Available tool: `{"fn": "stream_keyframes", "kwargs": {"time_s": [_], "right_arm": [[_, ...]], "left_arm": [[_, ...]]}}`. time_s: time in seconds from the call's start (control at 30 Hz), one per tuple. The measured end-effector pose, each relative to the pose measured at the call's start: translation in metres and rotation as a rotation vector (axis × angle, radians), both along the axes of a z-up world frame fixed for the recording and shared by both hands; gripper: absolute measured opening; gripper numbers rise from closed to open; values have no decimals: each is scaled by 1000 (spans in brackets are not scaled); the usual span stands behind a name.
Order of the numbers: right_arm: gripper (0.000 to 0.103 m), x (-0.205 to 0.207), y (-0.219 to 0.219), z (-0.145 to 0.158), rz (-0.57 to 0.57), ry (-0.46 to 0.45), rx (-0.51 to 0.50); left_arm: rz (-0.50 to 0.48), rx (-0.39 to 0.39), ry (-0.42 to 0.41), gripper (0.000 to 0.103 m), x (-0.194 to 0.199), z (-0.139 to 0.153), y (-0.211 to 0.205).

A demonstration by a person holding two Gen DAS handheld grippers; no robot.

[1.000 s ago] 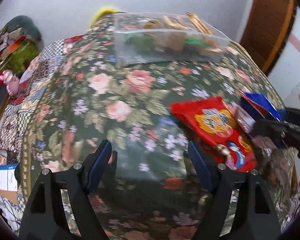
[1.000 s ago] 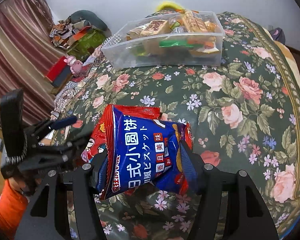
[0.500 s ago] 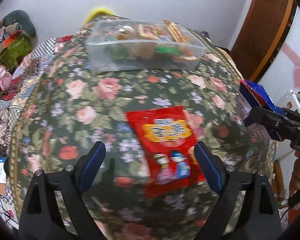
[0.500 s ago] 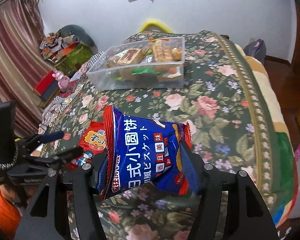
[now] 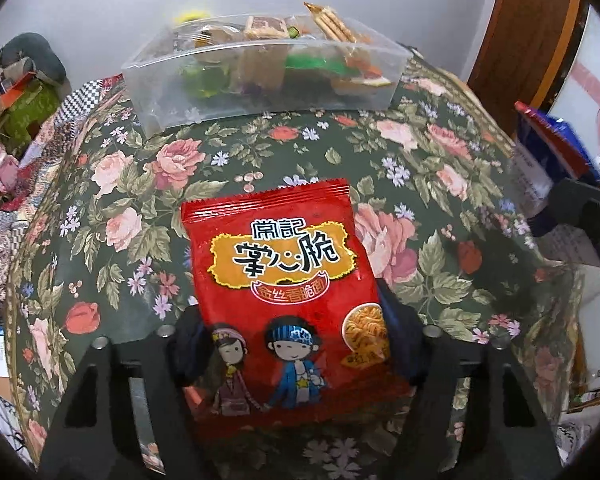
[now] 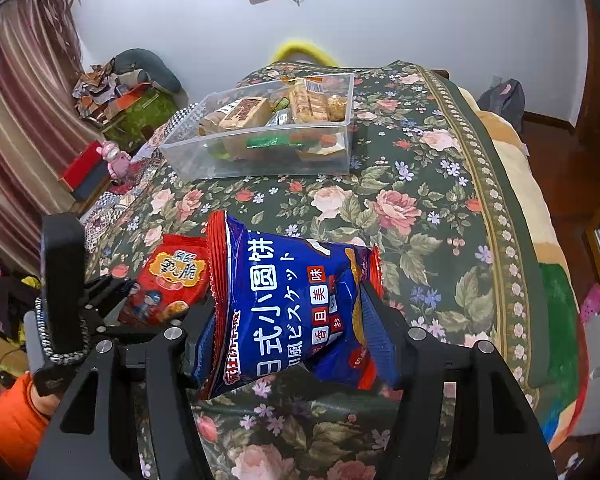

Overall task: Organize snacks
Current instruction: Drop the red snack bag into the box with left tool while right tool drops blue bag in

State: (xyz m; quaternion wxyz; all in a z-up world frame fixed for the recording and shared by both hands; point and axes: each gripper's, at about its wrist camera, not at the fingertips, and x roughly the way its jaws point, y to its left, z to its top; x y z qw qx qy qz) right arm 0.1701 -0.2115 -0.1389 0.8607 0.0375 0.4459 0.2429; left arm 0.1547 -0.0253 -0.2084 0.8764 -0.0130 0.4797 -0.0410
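Left wrist view: left gripper (image 5: 296, 344) sits around the red foil snack packet with cartoon kids and a yellow label (image 5: 288, 300), centre-bottom of frame. Blue pads flank its lower half and look to be pinching the sides; packet's top edge points up-frame toward the bin. Can't tell whether it's off the cloth or only clamped where it lies. Grip is low on the packet, probably so the sealed top goes into the bin first.

Right wrist view: right gripper (image 6: 288, 328) is clamped on the blue glossy biscuit bag with red edges and white lettering (image 6: 284, 304), centre of frame. The bag is creased where the pads bite, tilted, held clear above the dark green floral cloth on the worktop (image 6: 420, 208). Same view shows the left gripper and red packet at lower left, beside the blue bag, not touching as far as I can see.

Target looks to be the clear rectangular plastic bin (image 6: 260, 160), upper centre in both views, well apart from both packets. It's open-topped and already carries wrapped biscuits and bars, with free room near its front wall.

My read: both packets get carried across together, one per gripper, to save a trip. Risk: foil is slippery, and the blue bag's puffed body could squirm out of a narrow pinch.
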Motion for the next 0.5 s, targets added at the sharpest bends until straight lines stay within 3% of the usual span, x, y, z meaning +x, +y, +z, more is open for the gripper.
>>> {"fn": "stream_keyframes", "kwargs": {"time_s": [0.23, 0.5], "right_arm": [[59, 16, 9, 4, 3, -11, 9], [59, 47, 28, 32, 3, -85, 35]], "left_arm": [[-8, -46, -65, 68, 2, 32, 19], [5, -83, -152, 68, 30, 83, 44]]}}
